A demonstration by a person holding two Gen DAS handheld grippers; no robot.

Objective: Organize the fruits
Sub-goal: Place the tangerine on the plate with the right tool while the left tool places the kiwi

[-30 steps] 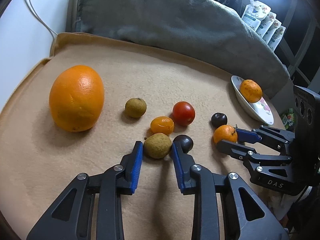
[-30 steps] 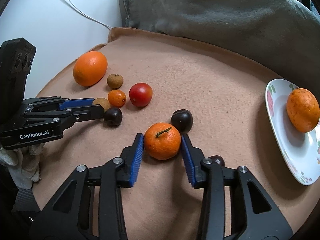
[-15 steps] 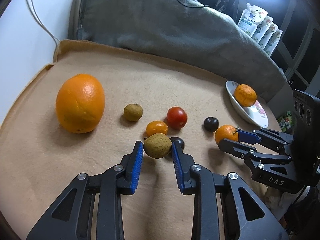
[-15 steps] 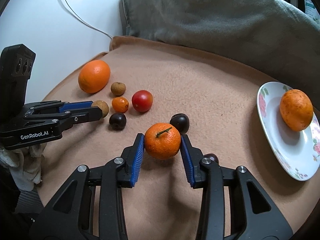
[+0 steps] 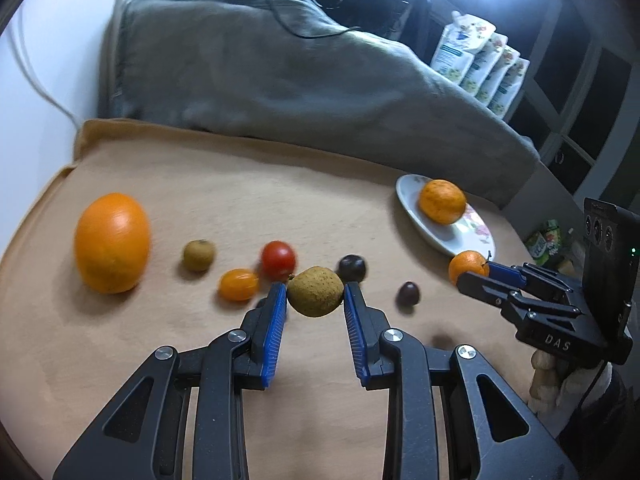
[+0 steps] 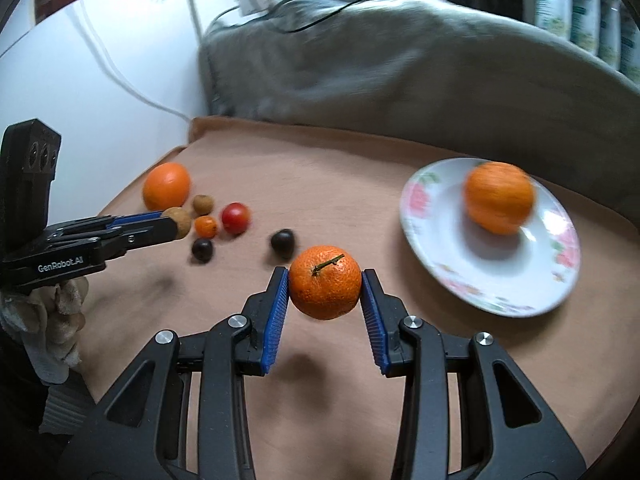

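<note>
Both fruits are now off the tan cloth [image 5: 200, 360], where a second ago they still sat on it. The left gripper [image 5: 315, 300] has its fingers [image 5: 274, 320] closed narrowly on the brown-green fruit [image 5: 315, 291], now lifted above the dark plum [image 5: 352, 268]. The right gripper [image 6: 325, 284] pinches the small mandarin [image 6: 325, 282] between its fingers [image 6: 276, 308], raised and carried nearer the floral plate [image 6: 440, 264]. On that plate an orange [image 6: 499, 197] remains. The large orange [image 5: 112, 242] lies farthest from the plate.
</note>
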